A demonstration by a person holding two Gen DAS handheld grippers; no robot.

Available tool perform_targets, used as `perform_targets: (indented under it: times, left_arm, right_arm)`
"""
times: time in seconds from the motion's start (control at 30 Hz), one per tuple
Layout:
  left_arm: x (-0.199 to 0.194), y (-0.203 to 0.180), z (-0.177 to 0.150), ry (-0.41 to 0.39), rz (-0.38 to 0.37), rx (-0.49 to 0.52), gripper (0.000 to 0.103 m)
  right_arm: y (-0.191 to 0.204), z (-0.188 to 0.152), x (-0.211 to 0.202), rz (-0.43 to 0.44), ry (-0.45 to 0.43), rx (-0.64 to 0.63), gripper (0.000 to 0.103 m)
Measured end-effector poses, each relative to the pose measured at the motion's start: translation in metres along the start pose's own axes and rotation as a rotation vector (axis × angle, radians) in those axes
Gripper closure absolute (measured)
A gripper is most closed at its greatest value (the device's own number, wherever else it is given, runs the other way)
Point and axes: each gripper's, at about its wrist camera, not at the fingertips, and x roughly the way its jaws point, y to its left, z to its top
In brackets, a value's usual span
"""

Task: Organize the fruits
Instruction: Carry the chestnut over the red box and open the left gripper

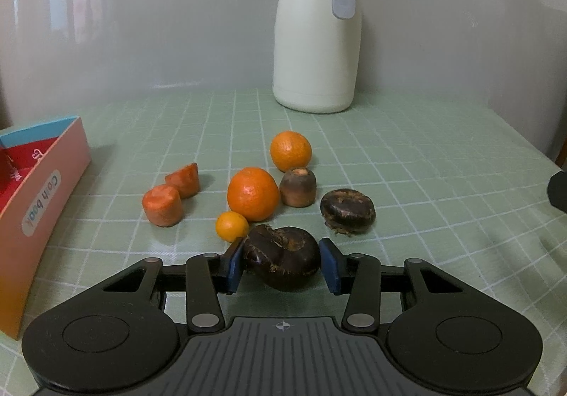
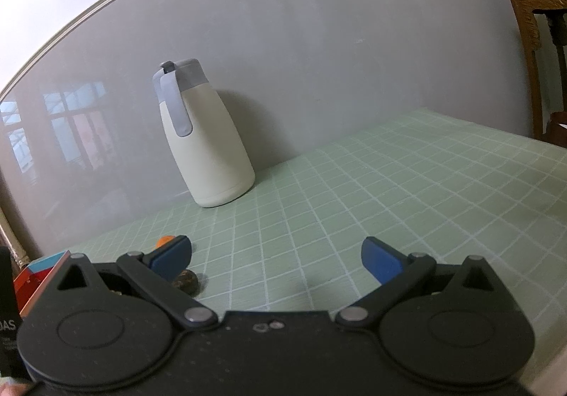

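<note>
Sitting between left tongs (image 1: 282, 263), dark chestnut (image 1: 283, 259)

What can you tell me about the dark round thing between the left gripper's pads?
The dark thing looks like a water chestnut: glossy brown-black skin, squat lumpy shape, with rough tufts on top and a few fibres at its rim. It lies on the green checked cloth, the left gripper shut on its sides. A small orange sits just beyond it.
</note>
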Motion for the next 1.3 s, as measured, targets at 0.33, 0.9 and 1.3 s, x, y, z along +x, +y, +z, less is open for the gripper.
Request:
perform_targets:
  times: [0.33, 0.9, 1.3]
  left_arm:
    - [-0.033, 0.026, 0.014, -0.087, 0.052, 0.0, 0.058]
    - [-0.081, 0.134, 0.023, -0.166, 0.262, -0.09, 0.058]
    - [-0.074, 0.203, 0.01, -0.115, 0.408, -0.165, 0.058]
  right_arm:
    - [0.015, -0.003, 0.004, 0.028, 0.01, -0.019, 0.0]
    - [0.076, -0.017, 0.021, 0.128, 0.047, -0.1, 0.0]
    - [0.108, -0.024, 0.032, 0.177, 0.073, -0.143, 0.001]
